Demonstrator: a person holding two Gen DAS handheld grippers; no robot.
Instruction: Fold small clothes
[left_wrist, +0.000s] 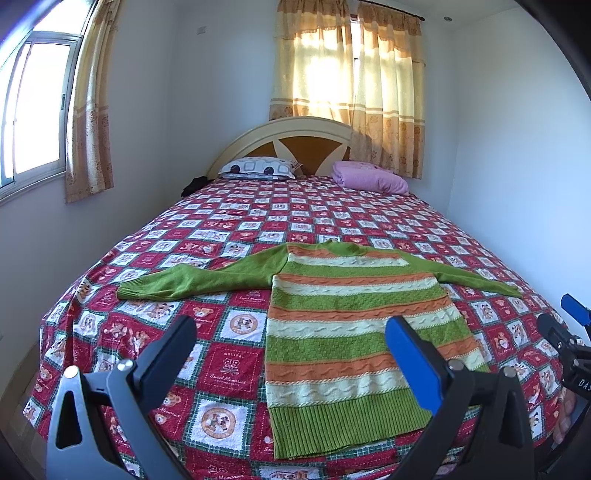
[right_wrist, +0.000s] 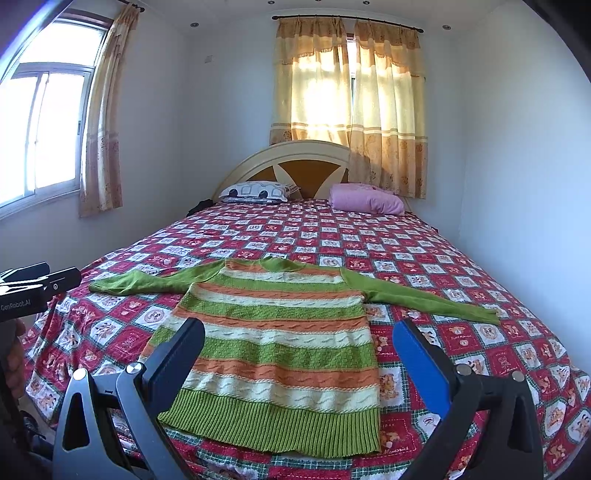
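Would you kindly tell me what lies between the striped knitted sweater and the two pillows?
Only bare red patchwork bedspread separates the striped knitted sweater from both pillows, in both wrist views.

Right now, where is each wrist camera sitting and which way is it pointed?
Left wrist: at the foot of the bed, facing the headboard; the open left gripper frames the striped sweater's left part; the right gripper shows at the right edge.
Right wrist: same end, further right, same heading; the open right gripper straddles the sweater; the left gripper and a hand show at the left edge.
Shared: sweater spread flat, pink pillow, curtains.
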